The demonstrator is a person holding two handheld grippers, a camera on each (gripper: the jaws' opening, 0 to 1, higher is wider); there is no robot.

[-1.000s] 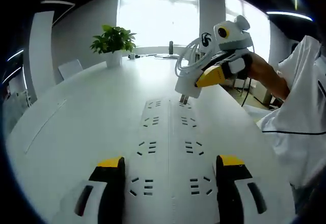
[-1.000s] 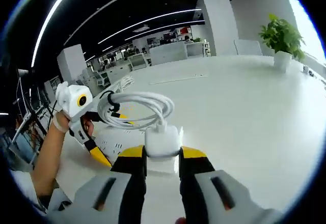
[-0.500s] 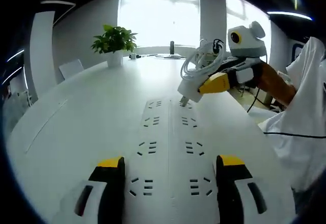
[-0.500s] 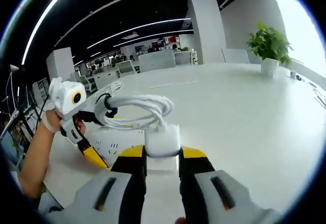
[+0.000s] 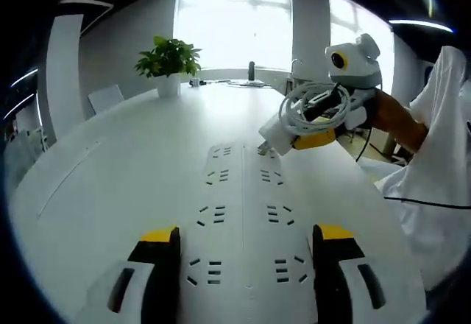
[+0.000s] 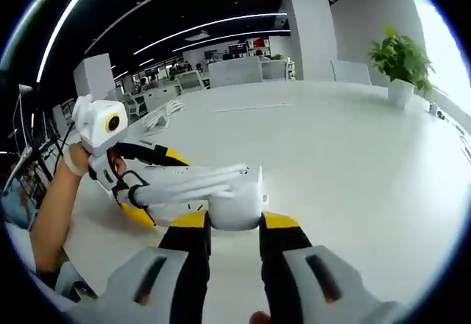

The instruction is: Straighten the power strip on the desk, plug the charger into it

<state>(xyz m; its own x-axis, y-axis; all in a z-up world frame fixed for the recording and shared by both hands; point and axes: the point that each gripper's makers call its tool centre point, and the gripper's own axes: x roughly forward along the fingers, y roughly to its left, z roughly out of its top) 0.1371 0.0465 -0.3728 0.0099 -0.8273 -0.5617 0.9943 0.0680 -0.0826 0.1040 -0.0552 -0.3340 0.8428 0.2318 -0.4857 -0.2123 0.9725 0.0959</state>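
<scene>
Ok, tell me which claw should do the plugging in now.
Right. The right claw is shut on the white charger with coiled cable, its prongs poised over the white power strip's far sockets. The left claw is open, straddling the strip's near end.

Smooth white plastic power strip point(image 5: 244, 213), glossy white charger point(image 6: 237, 205), matt desk point(image 5: 110, 184)

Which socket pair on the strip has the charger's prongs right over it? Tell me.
The far right-hand pair on the power strip, farthest from the left gripper. The charger, held by the right gripper, hovers there; the nearer pairs lie uncovered.
</scene>
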